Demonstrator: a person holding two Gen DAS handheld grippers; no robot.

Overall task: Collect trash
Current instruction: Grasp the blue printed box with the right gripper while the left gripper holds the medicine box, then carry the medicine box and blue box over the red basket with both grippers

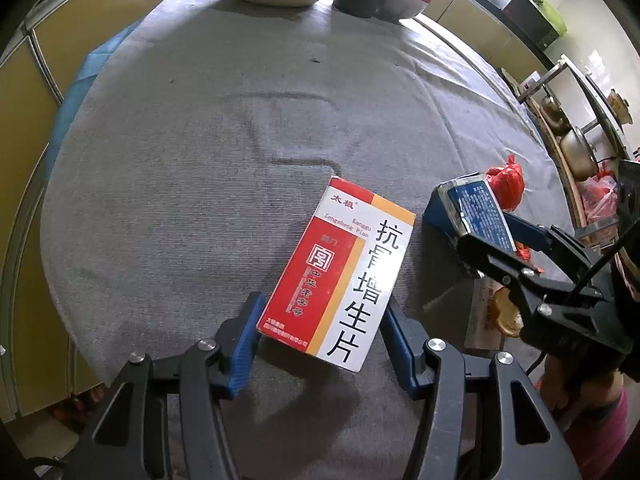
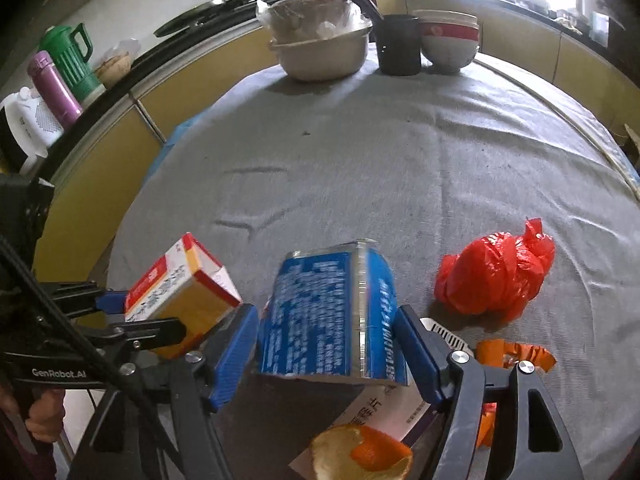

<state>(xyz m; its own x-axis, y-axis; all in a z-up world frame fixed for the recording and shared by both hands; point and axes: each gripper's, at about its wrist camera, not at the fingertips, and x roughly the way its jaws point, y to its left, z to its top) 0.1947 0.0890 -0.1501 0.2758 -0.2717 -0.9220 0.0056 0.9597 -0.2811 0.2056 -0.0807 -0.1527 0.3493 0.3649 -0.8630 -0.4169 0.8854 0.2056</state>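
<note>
you are mid-collection, with one piece of rubbish in each set of tongs. your left tongs [image 1: 320, 340] pinch the red and white medicine box [image 1: 340, 272] by its near end; its far end juts out over the grey cloth of the bench [image 1: 200, 140], and from the right wrist view the box looks clear of the cloth. your right tongs [image 2: 326, 344] straddle the blue carton [image 2: 332, 312]. the left pad [image 2: 236, 344] lies against its side, but at the right pad i cannot tell whether the grip is firm or slackening. beneath that carton sit an orange peel [image 2: 360, 456] and what looks like a flat white pack [image 2: 400, 404], so this near-right patch appears to serve as the gathering spot, though no bin is visible. the red plastic bag [image 2: 496, 276] lies uncollected further right, with orange scraps [image 2: 516, 354] just nearer than it.

judgement: the next move is to set the blue carton down on the pile, then bring the medicine box across to the right without striking your right tongs, which stand close by. the bag comes after.
</note>
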